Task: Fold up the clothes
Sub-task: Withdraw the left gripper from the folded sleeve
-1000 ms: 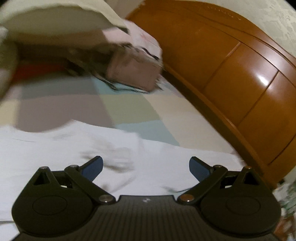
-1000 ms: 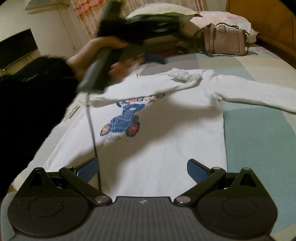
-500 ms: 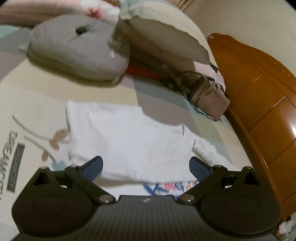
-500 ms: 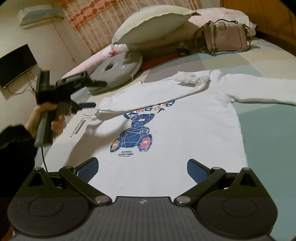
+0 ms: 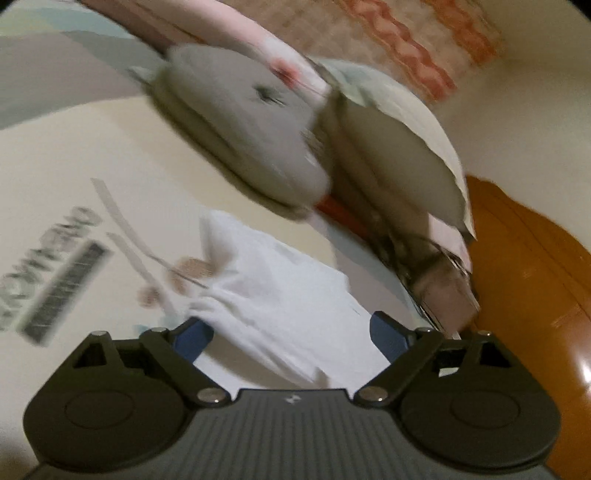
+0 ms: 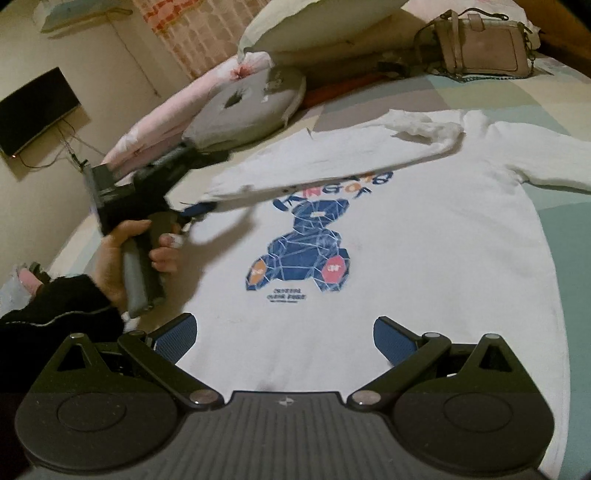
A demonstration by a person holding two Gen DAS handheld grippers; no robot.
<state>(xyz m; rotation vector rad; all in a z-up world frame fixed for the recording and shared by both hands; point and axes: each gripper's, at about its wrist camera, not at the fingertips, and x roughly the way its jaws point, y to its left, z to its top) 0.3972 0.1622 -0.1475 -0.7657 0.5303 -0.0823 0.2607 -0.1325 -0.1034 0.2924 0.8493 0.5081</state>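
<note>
A: Where was the shirt?

B: The white long-sleeve shirt lay flat on the bed, bear print facing up. One sleeve was folded across the chest over the top of the lettering; the other sleeve stretched out toward the right edge of the right wrist view.

A: Left gripper?

B: A hand in a dark sleeve held it by the grip, at the cuff end of the folded sleeve. Its fingers had just been closing a little but stood wide apart, white cloth between them in its own view (blurred, so whether the pads touched cloth could not be told).

A: Right gripper?

B: Fingers spread wide, nothing pinched, above the shirt's lower part near the hem.

A: Anything else?

B: A grey round cushion, a cream pillow, a pink handbag against the wooden headboard, and a dark screen on the wall.
</note>
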